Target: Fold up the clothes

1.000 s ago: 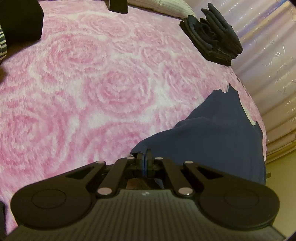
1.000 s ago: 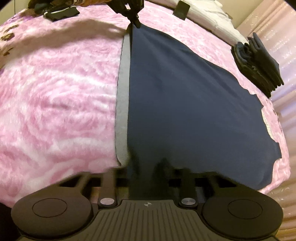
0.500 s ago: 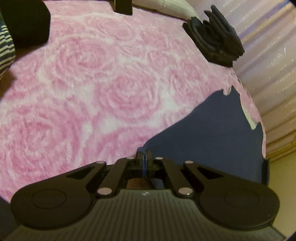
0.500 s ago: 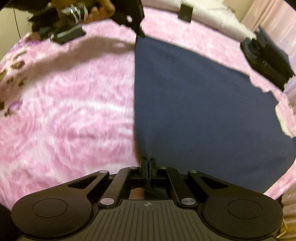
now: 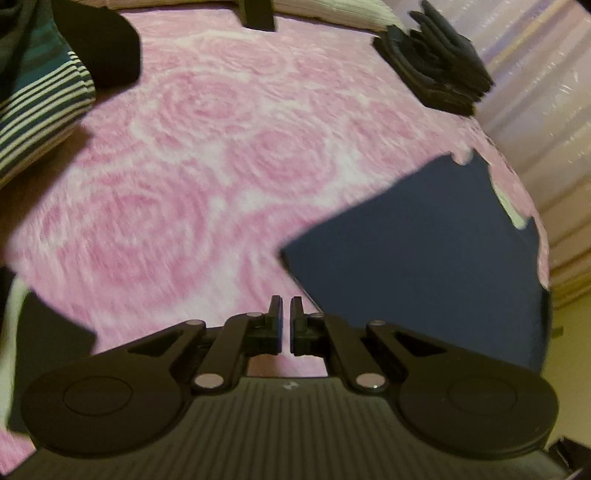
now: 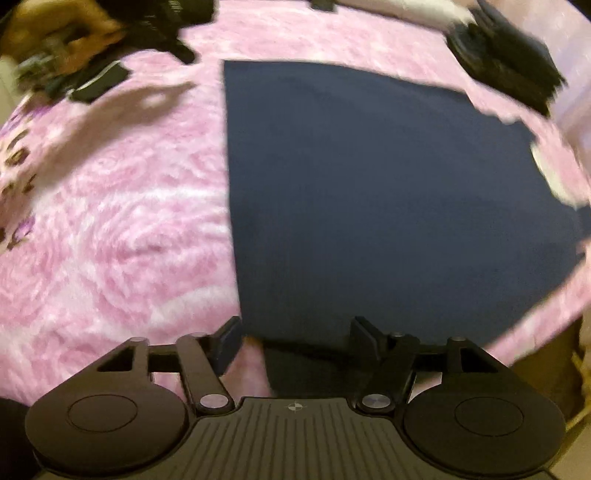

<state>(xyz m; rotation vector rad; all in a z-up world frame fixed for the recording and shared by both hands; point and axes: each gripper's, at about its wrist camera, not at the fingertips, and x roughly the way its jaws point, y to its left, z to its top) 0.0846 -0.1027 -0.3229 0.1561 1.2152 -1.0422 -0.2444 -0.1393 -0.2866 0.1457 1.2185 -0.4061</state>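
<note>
A navy blue garment (image 6: 369,192) lies flat on the pink rose-patterned bedspread (image 6: 110,221); in the left wrist view it (image 5: 424,251) lies to the right. My left gripper (image 5: 285,314) is nearly shut with a thin gap and empty, just left of the garment's near corner. My right gripper (image 6: 295,339) is open wide and empty, over the garment's near edge. The left gripper and the hand holding it (image 6: 92,44) show at the far left in the right wrist view.
A stack of folded dark clothes (image 5: 436,66) sits at the bed's far right corner; it also shows in the right wrist view (image 6: 506,55). Striped fabric (image 5: 37,103) lies at the left. Curtains (image 5: 546,92) hang on the right. A dark block (image 5: 256,14) stands at the far edge.
Both grippers have let go of the navy garment, which now lies flat. The right gripper has opened wide; the left has parted slightly and drawn back to the left.
</note>
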